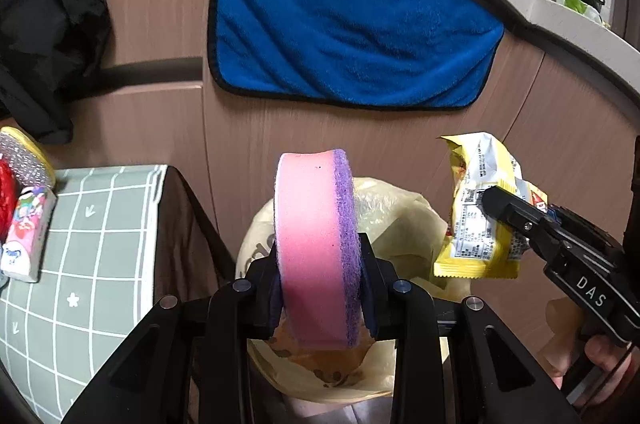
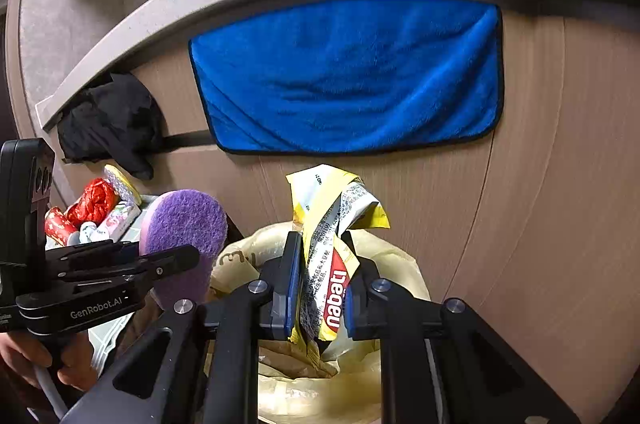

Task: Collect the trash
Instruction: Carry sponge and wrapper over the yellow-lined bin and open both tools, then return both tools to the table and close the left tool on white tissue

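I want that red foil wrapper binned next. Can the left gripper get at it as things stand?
Probably not yet. The left gripper is shut on the pink sponge over the bin bag, so its fingers are full. The red foil wrapper lies uncovered on the side table; once the sponge drops, the way looks free.

Black left tool (image 1: 320, 288) with silver screws, blue pads (image 2: 293, 288).

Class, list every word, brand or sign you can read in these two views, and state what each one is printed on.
"nabati": on the yellow wrapper held by the right gripper, reading sideways.
"DAS": on the right gripper's body, seen from the left wrist view.
"GenRobot.AI": on the body of the left gripper, which holds the sponge.
Small print and QR code on the wrapper: too small to read.
Tissue pack lettering: blurred.
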The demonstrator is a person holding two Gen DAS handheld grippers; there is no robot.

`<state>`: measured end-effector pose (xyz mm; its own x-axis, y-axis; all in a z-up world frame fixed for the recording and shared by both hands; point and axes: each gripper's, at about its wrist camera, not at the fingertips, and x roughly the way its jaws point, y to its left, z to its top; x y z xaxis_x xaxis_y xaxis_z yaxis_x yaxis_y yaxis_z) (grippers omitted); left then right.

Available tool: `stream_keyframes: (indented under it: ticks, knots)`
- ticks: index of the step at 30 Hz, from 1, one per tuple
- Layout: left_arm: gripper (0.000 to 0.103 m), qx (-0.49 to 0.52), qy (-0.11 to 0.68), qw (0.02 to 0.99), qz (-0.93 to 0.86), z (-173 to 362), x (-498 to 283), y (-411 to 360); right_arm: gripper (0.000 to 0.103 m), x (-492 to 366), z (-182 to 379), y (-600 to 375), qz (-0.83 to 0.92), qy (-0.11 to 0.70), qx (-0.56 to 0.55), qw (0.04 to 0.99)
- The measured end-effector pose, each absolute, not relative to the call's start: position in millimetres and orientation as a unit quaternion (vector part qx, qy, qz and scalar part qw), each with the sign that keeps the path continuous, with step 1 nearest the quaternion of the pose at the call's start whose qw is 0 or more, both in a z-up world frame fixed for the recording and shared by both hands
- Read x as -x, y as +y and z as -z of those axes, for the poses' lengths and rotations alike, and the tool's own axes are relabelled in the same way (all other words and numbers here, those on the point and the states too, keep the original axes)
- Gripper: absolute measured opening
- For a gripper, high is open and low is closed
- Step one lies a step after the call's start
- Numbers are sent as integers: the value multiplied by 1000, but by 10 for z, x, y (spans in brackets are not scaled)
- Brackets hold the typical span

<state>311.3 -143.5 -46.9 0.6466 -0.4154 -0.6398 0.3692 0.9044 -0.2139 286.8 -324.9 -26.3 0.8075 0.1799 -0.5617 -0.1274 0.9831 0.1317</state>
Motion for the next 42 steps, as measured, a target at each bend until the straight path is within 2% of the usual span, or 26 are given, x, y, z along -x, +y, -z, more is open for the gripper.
stream_keyframes:
  ticks: [2, 3, 4, 5, 6, 9, 16, 23, 33, 42]
  knots:
    - [34, 34, 364, 904, 224, 510, -3145, -1451, 21, -2907, 313, -3257, -80, 306, -45, 948]
    - [37, 39, 363, 902, 229, 527, -3167, -1448, 27, -2928, 346, -3269, -79, 311, -48, 946]
    - [42, 45, 363, 902, 231, 533, -3187, -1440, 30, -2949, 373, -3280, -80, 315, -52, 944]
    - [51, 51, 364, 901, 233, 539, -3204, -1429, 33, -2965, 405, -3298, -82, 319, -60, 942]
    - [56, 58, 364, 899, 237, 537, -3222, -1420, 33, -2977, 439, -3321, -84, 322, -68, 941]
    - [60, 60, 361, 899, 242, 531, -3267, -1415, 34, -2990, 523, -3379, -78, 330, -84, 937]
    - [61, 65, 365, 903, 218, 450, -3304, -1209, 34, -2953, 503, -3433, -60, 306, -104, 944]
    - [61, 19, 307, 940, 148, 216, -3000, -679, 36, -2850, 224, -3189, -71, 283, -95, 952]
    - [61, 48, 284, 956, 61, 164, -2646, 686, 36, -2831, -147, -2066, -165, 259, -57, 950]
    - [61, 91, 311, 946, 6, 432, -2358, 1933, 36, -2908, 20, -1101, -231, 289, -12, 929]
